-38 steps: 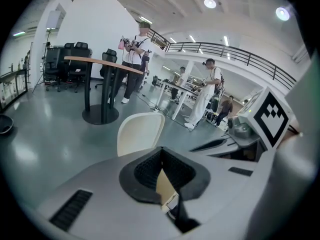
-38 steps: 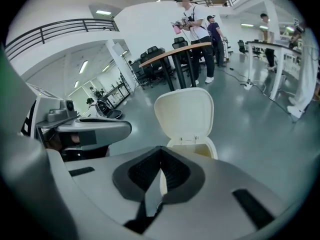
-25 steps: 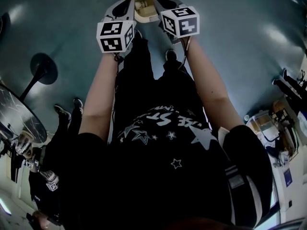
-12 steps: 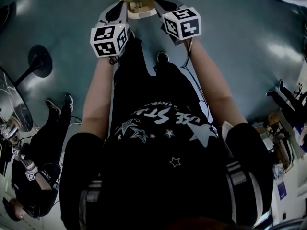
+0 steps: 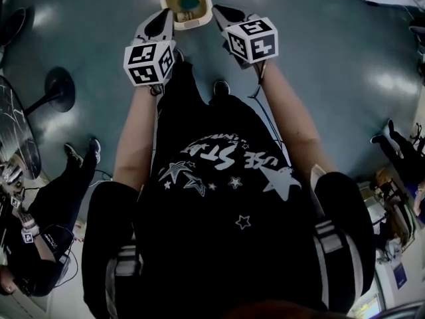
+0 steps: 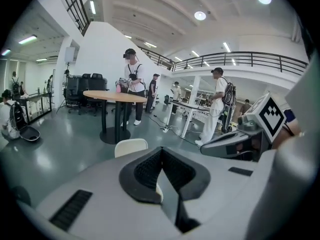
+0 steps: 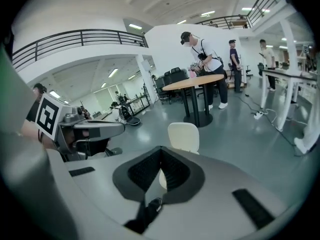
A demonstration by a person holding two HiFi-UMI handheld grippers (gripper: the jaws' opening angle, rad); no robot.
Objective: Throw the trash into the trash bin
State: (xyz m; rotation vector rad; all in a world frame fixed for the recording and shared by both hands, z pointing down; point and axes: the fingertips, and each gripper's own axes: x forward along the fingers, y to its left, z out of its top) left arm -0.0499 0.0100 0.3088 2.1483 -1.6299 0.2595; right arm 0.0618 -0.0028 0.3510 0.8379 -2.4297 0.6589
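A cream trash bin (image 5: 198, 20) stands on the grey floor just ahead of me, its lid up and something teal (image 5: 190, 2) lying inside. My left gripper (image 5: 163, 16) and right gripper (image 5: 223, 10) are held side by side above the floor, one on each side of the bin's near edge. Both are shut with nothing between the pads. In the left gripper view the bin's lid (image 6: 131, 146) shows just beyond the closed left gripper (image 6: 161, 152). In the right gripper view the lid (image 7: 183, 136) rises past the closed right gripper (image 7: 161, 151).
A round wooden table (image 6: 114, 96) on a black pedestal stands a few steps beyond the bin, with people standing near it. Its kind of black base (image 5: 60, 88) shows at the left of the head view. A bystander (image 5: 46, 244) stands at my left. White desks (image 6: 187, 106) stand further off.
Both grippers have risen and come away from the bin, which now sits a little farther from them and smaller in the head view. The bystander at the left has slid down the picture.
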